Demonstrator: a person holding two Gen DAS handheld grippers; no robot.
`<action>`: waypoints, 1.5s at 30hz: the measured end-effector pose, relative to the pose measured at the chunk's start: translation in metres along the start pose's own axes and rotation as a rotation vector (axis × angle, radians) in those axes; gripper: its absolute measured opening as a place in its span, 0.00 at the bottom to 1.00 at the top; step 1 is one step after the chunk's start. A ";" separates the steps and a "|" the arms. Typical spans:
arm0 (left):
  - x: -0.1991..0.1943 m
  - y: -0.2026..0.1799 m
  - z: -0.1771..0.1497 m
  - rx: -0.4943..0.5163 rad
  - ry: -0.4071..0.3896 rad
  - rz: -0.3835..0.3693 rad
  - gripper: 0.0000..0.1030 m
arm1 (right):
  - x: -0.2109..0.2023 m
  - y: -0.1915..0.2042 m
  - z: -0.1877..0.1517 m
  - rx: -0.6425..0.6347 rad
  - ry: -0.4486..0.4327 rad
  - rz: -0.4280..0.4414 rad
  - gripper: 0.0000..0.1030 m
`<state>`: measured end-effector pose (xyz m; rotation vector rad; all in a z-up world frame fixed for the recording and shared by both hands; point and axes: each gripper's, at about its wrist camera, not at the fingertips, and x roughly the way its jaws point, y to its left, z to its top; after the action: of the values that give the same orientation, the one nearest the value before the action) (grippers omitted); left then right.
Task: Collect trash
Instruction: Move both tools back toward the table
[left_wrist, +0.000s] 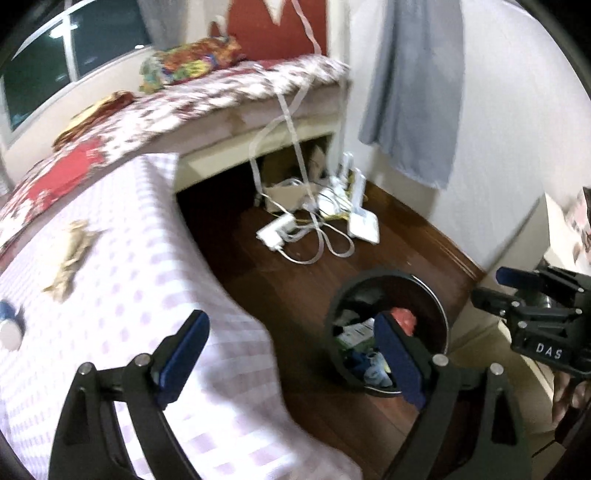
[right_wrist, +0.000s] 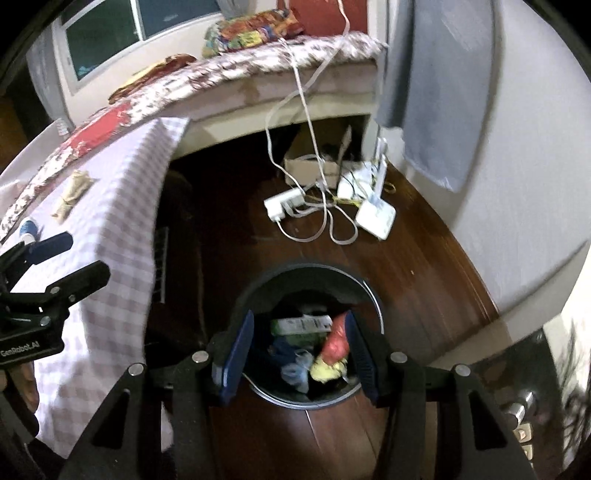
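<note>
A round black trash bin (right_wrist: 369, 291) stands on the wooden floor and holds several pieces of trash, among them a red and yellow wrapper (right_wrist: 334, 347). My right gripper (right_wrist: 299, 354) is open and empty right above the bin's mouth. The bin also shows in the left wrist view (left_wrist: 439, 295). My left gripper (left_wrist: 291, 358) is open and empty, over the table's edge beside the bin. A crumpled tan paper (left_wrist: 72, 254) and a blue and white cup (left_wrist: 9, 325) lie on the checked tablecloth (left_wrist: 147, 266). The paper also shows in the right wrist view (right_wrist: 72, 195).
A bed with a floral cover (right_wrist: 258, 59) stands behind the table. White power strips and tangled cables (right_wrist: 325, 206) lie on the floor by a cardboard box (right_wrist: 306, 166). A grey cloth (right_wrist: 439, 92) hangs on the wall at right.
</note>
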<state>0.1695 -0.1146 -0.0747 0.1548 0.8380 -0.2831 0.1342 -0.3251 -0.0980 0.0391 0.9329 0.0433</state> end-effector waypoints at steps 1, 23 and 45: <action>-0.008 0.012 -0.002 -0.032 -0.021 0.011 0.89 | -0.003 0.008 0.004 -0.011 -0.010 0.006 0.60; -0.082 0.185 -0.047 -0.318 -0.147 0.273 0.93 | -0.012 0.213 0.063 -0.337 -0.083 0.159 1.00; -0.075 0.339 -0.089 -0.600 -0.139 0.411 0.92 | 0.066 0.388 0.131 -0.398 0.009 0.272 1.00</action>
<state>0.1632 0.2441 -0.0690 -0.2518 0.7028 0.3432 0.2714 0.0642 -0.0525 -0.2034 0.9091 0.4797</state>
